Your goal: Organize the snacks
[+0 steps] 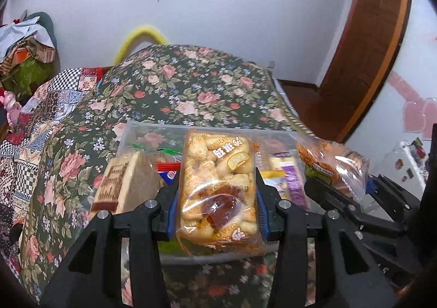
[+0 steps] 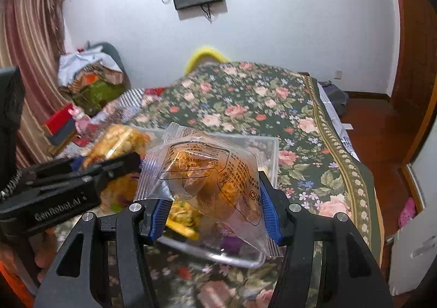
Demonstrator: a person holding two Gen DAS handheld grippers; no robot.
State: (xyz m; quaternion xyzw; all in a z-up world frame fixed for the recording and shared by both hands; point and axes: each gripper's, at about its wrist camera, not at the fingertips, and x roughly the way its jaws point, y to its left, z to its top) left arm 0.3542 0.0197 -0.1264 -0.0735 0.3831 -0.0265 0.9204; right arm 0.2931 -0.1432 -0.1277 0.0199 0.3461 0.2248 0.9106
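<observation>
My left gripper (image 1: 217,198) is shut on a clear pack of yellow biscuits with a red jam centre (image 1: 218,190), held above a clear plastic box (image 1: 128,130) with several snacks in it. My right gripper (image 2: 213,201) is shut on a clear packet with an orange-brown cake (image 2: 213,179) inside. That packet (image 1: 327,163) and the right gripper (image 1: 336,196) appear at the right of the left wrist view. The left gripper (image 2: 120,166) and its biscuit pack (image 2: 120,141) show at the left of the right wrist view, over the same box (image 2: 270,149).
The box rests on a bed with a dark floral cover (image 1: 191,84). A tan patterned snack box (image 1: 120,182) leans in the clear box. A patchwork quilt (image 1: 32,122) lies left. A wooden door (image 1: 368,43) and red-brown floor (image 2: 377,138) are on the right.
</observation>
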